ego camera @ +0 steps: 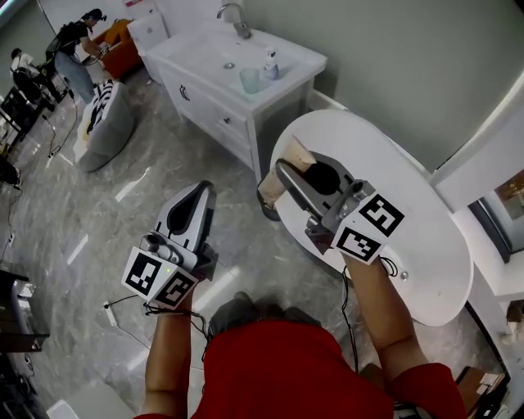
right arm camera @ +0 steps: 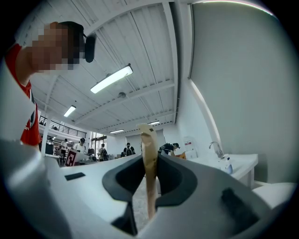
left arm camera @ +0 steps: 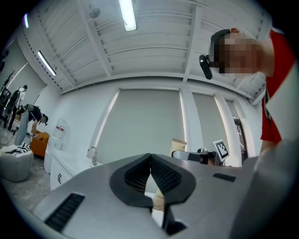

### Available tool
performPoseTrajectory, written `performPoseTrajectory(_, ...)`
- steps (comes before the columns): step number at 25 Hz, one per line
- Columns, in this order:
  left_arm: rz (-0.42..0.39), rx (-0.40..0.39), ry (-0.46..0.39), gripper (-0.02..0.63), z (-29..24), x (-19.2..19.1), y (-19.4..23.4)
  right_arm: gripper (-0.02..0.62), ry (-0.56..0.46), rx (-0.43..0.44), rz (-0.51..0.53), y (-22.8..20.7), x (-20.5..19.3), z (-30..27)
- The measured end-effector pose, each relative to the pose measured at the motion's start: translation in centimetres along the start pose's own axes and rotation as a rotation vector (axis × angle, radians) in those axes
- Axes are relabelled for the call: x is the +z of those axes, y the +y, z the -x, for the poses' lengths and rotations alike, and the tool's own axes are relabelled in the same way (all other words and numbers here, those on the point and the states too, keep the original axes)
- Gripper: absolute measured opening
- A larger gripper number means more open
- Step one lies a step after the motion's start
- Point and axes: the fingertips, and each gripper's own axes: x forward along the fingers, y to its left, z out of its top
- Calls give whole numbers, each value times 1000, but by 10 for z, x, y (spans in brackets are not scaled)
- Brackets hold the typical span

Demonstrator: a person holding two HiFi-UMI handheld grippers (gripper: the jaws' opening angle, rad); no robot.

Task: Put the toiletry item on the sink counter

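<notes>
A flat tan toiletry item [ego camera: 288, 160] is pinched between the jaws of my right gripper [ego camera: 296, 168], above the near end of a white oval table [ego camera: 409, 204]. In the right gripper view the item [right arm camera: 148, 154] stands edge-on between the pads of the right gripper [right arm camera: 149, 161], which is shut on it. My left gripper [ego camera: 200, 190] hangs over the marble floor with its jaws shut and empty; its tips meet in the left gripper view [left arm camera: 150, 158]. The white sink counter [ego camera: 205, 56] stands further ahead, apart from both grippers.
The counter carries a faucet [ego camera: 237, 20], a pale cup [ego camera: 250, 79] and a small bottle [ego camera: 271, 63]. A grey beanbag [ego camera: 108, 123] lies left of the cabinet. People [ego camera: 75, 45] work at the far left. A cable [ego camera: 123, 303] runs over the floor.
</notes>
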Motion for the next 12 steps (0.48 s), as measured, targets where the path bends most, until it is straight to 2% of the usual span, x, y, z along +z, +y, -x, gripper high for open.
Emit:
performPoseTrajectory(7, -5, -11, -7, 18, -19, 5, 16, 80, 4, 0, 7, -17, 3, -17)
performPoseTrajectory(12, -2, -32, -3, 18, -42, 2, 50, 81, 6, -10, 8, -41, 0, -47)
